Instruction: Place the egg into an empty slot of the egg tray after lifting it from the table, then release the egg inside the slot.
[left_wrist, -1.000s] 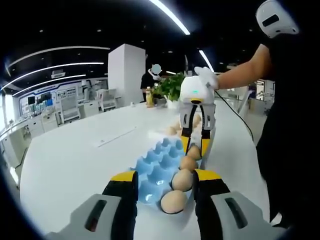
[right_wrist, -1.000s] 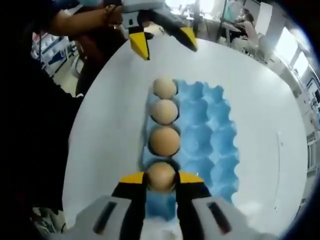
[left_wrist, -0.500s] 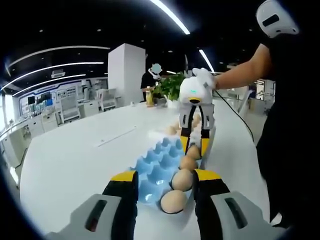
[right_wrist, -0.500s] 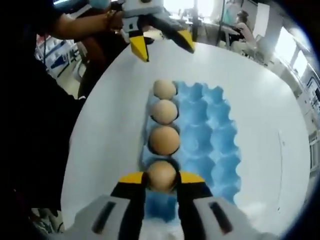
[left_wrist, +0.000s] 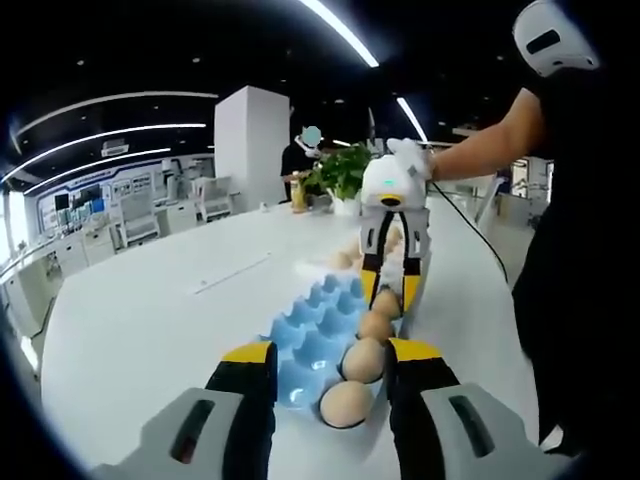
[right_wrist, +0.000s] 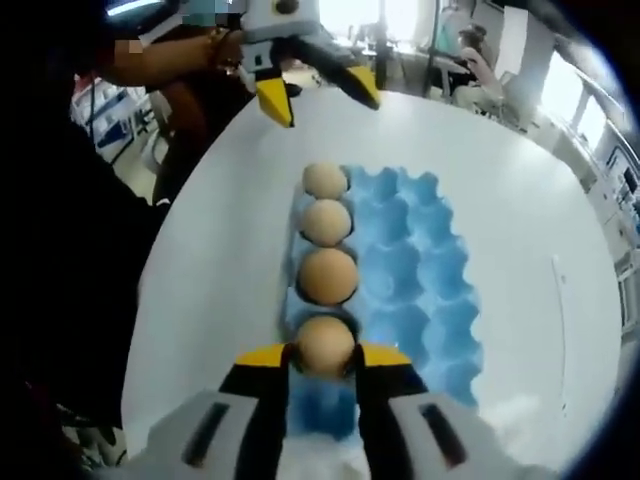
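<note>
Right gripper view: the right tool (right_wrist: 323, 358) is clamping an egg (right_wrist: 324, 344) at its sides, over the near end of the blue egg tray (right_wrist: 420, 270) on the white tabletop (right_wrist: 520, 230). Being brittle and smooth, the egg likely needs gentle pressure. Three eggs (right_wrist: 326, 274) are sitting in the tray's left row; the other slots are lying empty. The left tool (right_wrist: 318, 95) is hovering wide apart beyond the far end.

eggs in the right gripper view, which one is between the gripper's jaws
The nearest egg, at the close end of the row in the blue tray. The right gripper is shut on it; the other three eggs sit free in slots farther along.
</note>
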